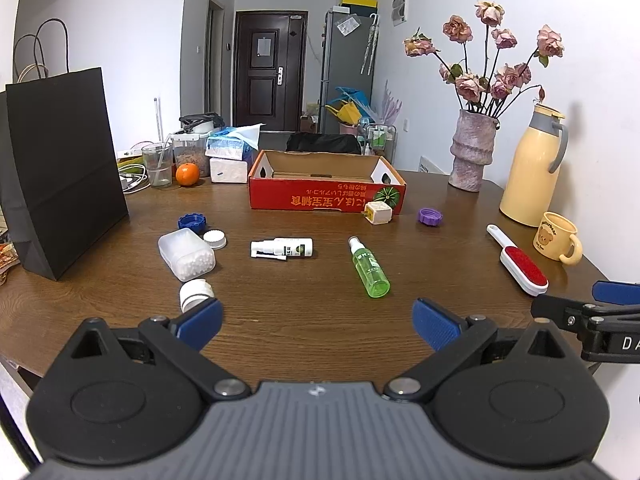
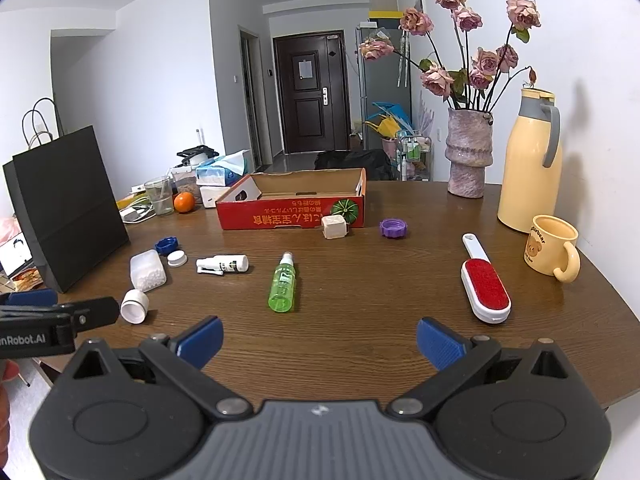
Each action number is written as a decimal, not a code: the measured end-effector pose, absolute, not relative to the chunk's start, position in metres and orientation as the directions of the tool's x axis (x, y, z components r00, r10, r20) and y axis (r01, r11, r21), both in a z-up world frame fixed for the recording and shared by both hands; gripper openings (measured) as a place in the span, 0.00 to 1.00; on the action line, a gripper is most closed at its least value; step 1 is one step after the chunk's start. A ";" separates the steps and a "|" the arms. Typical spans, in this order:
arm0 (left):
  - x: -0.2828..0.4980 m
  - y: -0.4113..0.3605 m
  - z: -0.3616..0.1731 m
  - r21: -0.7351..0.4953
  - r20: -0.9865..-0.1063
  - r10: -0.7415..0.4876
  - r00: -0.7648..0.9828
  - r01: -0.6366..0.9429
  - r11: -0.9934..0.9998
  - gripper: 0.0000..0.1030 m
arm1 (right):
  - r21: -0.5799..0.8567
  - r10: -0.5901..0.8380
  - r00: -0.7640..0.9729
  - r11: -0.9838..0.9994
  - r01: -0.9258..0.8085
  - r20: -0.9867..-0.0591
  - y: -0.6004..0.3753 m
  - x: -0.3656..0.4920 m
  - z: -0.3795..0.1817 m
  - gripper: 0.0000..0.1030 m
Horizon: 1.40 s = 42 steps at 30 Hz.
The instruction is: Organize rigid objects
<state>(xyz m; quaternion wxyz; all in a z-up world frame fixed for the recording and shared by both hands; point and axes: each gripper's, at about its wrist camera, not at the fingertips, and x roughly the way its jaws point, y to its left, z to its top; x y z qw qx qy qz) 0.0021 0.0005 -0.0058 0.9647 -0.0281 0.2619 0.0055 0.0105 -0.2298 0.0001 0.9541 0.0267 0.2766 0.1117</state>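
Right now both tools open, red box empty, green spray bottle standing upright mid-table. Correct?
One error: the green spray bottle lies on its side, clear in the right wrist view. Left tool and right tool are open; the red box looks empty.

A black paper bag (image 1: 60,168) stands at the left of the frame. At the right are a vase of dried roses (image 1: 474,152), a yellow thermos (image 1: 530,168) and a yellow mug (image 1: 558,238).

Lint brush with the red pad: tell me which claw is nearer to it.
Right. The right claw sits just short of the lint brush, slightly to its left; the left claw is farther left.
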 end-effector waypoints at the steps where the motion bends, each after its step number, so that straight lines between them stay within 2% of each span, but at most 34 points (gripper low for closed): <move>1: 0.001 0.001 -0.006 -0.051 -0.506 -0.004 0.863 -0.025 0.998 1.00 | 0.113 0.228 0.822 0.974 -0.198 -0.522 -0.229 0.010 0.001 1.00; 42: -0.001 0.002 -0.002 -0.048 -0.506 0.003 0.862 -0.032 0.998 1.00 | 0.112 0.232 0.822 0.973 -0.204 -0.520 -0.230 0.011 0.000 1.00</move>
